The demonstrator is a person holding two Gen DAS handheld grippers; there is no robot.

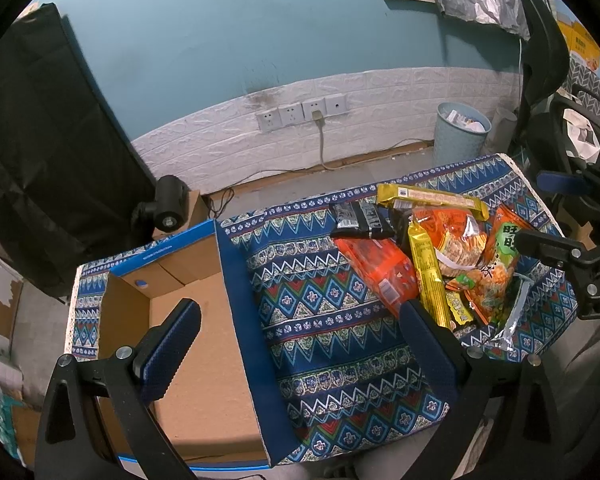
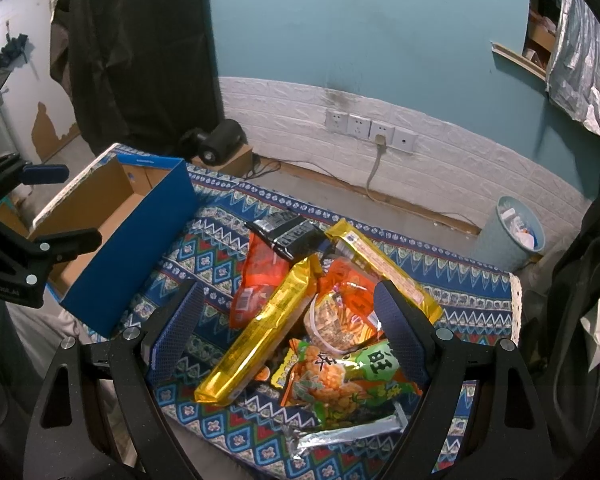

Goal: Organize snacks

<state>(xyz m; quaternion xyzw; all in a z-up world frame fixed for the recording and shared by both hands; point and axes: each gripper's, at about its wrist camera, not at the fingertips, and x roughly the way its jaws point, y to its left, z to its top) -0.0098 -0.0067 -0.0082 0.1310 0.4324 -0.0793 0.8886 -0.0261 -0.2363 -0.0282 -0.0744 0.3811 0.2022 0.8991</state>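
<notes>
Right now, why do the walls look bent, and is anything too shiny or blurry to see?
Left wrist view: fisheye lens bows the white brick wall; dark corners. Right wrist view: same bending; glare on the gold packet and silver wrapper; snacks otherwise sharp, light dim and bluish.

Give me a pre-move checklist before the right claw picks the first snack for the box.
1. Right claw open: ok, jaws wide apart, nothing held.
2. Left claw open and out of the pile: ok, it hangs over the box's edge.
3. Box ready: ok, open on top, no snacks seen inside.
4. Target reachable: ok, the gold pack lies on top of the pile, between the right fingers.
5. Gold pack free of neighbours: not ok, it leans on the orange bag and other packs.
6. Height above the pile: cannot tell.
</notes>
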